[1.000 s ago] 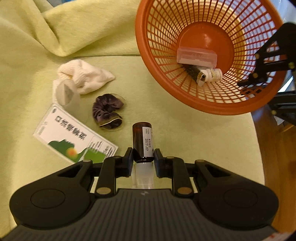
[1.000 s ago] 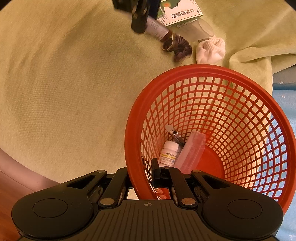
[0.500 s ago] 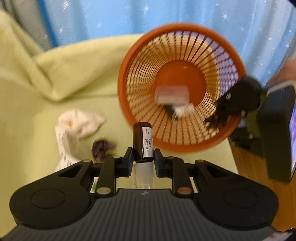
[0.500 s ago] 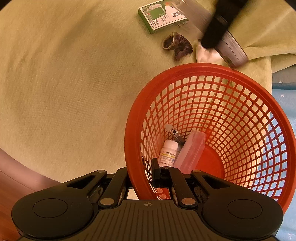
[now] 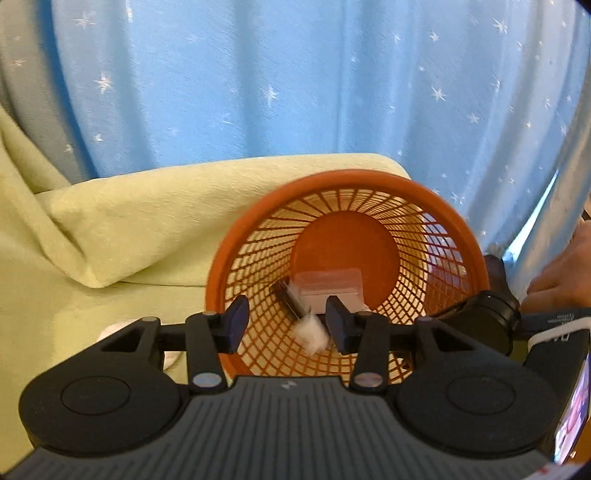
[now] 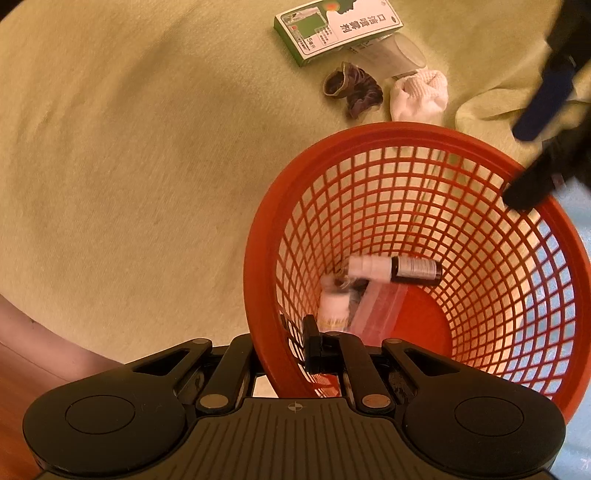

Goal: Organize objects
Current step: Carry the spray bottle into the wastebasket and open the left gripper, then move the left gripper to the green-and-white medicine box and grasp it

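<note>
As left tongs [image 5: 286, 325] part (empty), bottle [image 6: 395, 270] falls.

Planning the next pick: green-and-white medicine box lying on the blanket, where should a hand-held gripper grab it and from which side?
Grip the green-and-white medicine box across its narrow width, coming from above. It lies flat on the yellow-green blanket, so only its thin side edges offer opposing faces. Favour the end away from the clear plastic cup, which lies against it, probably blocking that side.
</note>
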`<state>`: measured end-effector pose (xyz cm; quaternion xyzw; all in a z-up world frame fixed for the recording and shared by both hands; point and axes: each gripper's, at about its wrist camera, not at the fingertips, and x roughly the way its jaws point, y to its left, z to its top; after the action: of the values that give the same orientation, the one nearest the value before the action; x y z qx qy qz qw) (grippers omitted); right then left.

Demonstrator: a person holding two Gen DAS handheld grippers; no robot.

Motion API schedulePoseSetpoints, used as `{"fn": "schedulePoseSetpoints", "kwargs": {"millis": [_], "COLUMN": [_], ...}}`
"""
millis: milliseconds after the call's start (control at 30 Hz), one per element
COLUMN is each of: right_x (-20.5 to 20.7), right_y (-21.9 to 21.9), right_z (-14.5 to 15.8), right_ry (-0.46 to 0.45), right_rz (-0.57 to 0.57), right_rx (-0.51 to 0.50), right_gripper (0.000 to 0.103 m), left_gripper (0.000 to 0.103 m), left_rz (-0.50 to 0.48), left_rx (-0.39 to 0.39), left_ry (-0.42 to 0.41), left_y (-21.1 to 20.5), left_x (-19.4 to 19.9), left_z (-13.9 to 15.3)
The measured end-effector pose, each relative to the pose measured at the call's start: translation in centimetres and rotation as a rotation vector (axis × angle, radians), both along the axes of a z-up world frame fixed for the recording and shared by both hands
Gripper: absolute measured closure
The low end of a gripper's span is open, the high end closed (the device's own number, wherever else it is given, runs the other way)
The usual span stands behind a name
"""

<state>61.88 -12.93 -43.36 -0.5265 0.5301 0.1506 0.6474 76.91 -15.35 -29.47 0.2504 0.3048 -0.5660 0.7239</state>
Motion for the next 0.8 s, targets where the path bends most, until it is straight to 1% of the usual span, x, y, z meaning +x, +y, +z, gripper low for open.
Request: {"fn": "schedulePoseSetpoints", "kwargs": {"millis": [200,367,667,800], "right_x": [-0.5,-0.4,-0.4,-0.3], "right_y": [0.6,0.7,1.0,1.2], "right_z": [0.1,0.2,0.2,0.3], "right_ry": [-0.002,-0.002,0.002,0.006], "right_rz": [0.006,0.004,-0.006,-0.003], "right_rx": [-0.004,-0.007,-0.012,-0.015], "right_gripper": [0.100,0.100,0.099,0.099], "left_gripper": [0.063,0.063,0.061,0.049], "left_rz": [0.043,0.107,0.208,0.239], "left_rx": [0.054,0.094,0.165,0.193], "left_ry": [-0.013,-0.007,-0.021,-0.037], "left_y": [2.2,4.8,9.8,11.0], "left_x": [0.4,0.7,1.9,2.8], "left_z": [-0.8,-1.8,-3.2,-3.9]}}
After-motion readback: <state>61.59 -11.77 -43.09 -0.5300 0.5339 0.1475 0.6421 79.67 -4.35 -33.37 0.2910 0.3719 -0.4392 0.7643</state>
